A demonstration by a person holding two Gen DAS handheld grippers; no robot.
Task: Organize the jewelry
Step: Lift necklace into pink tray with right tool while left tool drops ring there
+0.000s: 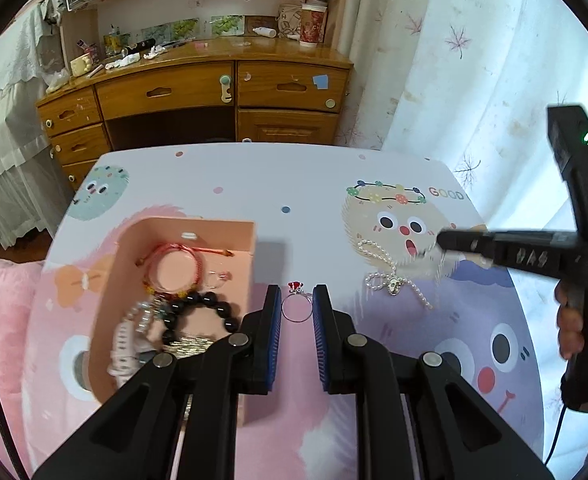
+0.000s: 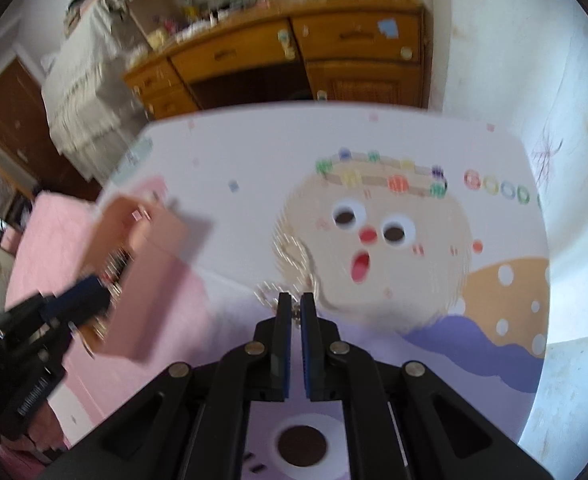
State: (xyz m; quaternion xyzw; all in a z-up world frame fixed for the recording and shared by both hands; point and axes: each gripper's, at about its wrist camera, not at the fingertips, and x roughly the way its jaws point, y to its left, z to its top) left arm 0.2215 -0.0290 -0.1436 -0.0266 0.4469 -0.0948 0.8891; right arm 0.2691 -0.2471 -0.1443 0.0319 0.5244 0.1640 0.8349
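The tabletop (image 1: 253, 176), a broad surface printed with pastel cartoon faces, lies under and ahead of both grippers. On it, just to the left of the left gripper (image 1: 297, 300), stands the open peach-pink cardboard box (image 1: 229, 240), which holds a red cord bracelet (image 1: 173, 264), a black bead bracelet (image 1: 201, 308) and some paler pieces that are too blurred to name.

The white pearl necklace with a small skull pendant (image 1: 390, 276) sprawls on the tabletop ahead and to the right of the left gripper. The right gripper (image 2: 296, 304) sits right over it; its jaws are drawn nearly together, and something small and glinting shows in the narrow gap, but the blur makes it impossible to tell whether it has the necklace clamped.

Smallest is the thin silver ring with a red stone (image 1: 297, 307). It lies flat on the tabletop directly between the fingers of the left gripper, stone end pointing away, and the blue pads (image 1: 274, 320) stand parted on either side without seeming to touch it. The left gripper is released and plainly the nearer one. The coming move likely turns on this: the ring is already centred in the gap, so closing squarely across the band, then carrying it left to the box, looks like what is needed.
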